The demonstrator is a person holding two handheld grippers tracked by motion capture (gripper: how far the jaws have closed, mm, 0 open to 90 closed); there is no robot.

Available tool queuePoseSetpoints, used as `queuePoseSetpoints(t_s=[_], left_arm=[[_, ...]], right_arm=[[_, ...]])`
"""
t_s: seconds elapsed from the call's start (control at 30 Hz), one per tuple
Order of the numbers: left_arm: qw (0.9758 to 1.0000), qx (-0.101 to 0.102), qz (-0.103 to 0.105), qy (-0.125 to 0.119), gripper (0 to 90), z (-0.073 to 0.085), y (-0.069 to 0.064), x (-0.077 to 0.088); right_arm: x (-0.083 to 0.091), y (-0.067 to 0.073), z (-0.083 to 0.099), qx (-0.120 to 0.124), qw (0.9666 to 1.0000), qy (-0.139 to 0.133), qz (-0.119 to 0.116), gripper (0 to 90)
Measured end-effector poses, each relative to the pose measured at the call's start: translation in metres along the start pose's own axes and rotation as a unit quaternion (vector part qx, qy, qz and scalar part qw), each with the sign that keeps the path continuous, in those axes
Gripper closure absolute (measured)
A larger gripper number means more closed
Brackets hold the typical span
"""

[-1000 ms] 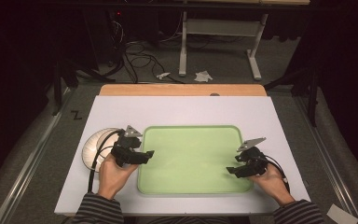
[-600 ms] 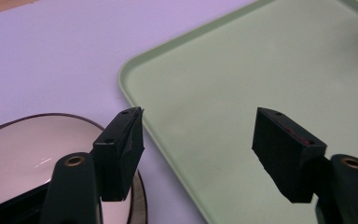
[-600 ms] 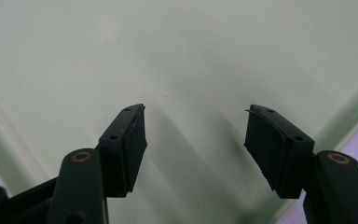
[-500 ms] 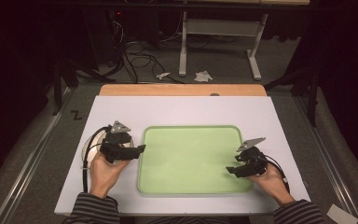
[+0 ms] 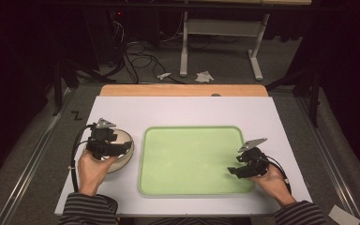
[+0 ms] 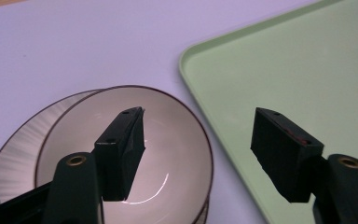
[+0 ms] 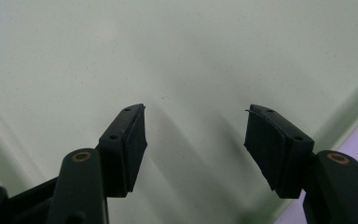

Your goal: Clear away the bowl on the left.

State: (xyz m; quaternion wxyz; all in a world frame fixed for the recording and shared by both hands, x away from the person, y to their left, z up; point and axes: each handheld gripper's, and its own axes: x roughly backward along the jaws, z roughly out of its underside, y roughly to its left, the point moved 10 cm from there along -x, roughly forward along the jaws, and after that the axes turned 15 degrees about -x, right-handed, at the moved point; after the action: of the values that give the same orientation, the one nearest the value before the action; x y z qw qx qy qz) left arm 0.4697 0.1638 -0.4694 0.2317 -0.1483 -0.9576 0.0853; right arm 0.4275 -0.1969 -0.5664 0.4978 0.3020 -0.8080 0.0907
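Bowl: cream bowl (image 6: 168, 154) with a thin dark rim, glossy inside, stacked on a silvery plate (image 6: 14, 149) (on the white tabletop (image 5: 187, 110), just left of the green tray (image 5: 192, 157)).
Left tongs (image 6: 200, 140): wide open, above the bowl, gripping nothing.
Right tongs (image 7: 196, 135): wide open, empty, over the tray.

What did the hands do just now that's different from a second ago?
The left gripper pulled back off the green tray to the left, then eased over the bowl beside the tray. Its jaws are open, one over the bowl's hollow, gripping nothing. The right gripper stayed open over the tray's right edge, and the tray and bowl did not move.
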Motion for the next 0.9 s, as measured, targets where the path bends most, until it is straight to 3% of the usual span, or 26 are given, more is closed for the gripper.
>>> queuePoseSetpoints(t_s=[0.27,0.33,0.47,0.73,0.9], left_arm=[[0.9989,0.018,-0.043,0.0,36.3,-0.001,0.033,0.001],[0.9987,0.023,-0.046,-0.001,38.3,-0.001,0.036,0.002],[0.9969,0.049,-0.062,-0.005,39.2,-0.001,0.054,0.003],[0.9943,0.041,-0.098,0.005,39.1,0.006,0.074,0.001],[0.991,0.057,-0.118,0.026,41.0,0.017,0.088,-0.007]], right_arm=[[0.0,0.0,0.0,0.002,1.0,0.0,-0.001,39.7],[0.001,0.0,0.0,0.004,1.0,0.001,0.0,39.7],[-0.001,0.0,0.0,0.005,1.0,0.002,-0.001,39.7],[-0.001,0.0,0.0,0.011,0.9999,0.001,-0.001,39.9],[-0.001,0.001,0.0,0.01,0.9999,0.004,-0.001,40.0]])
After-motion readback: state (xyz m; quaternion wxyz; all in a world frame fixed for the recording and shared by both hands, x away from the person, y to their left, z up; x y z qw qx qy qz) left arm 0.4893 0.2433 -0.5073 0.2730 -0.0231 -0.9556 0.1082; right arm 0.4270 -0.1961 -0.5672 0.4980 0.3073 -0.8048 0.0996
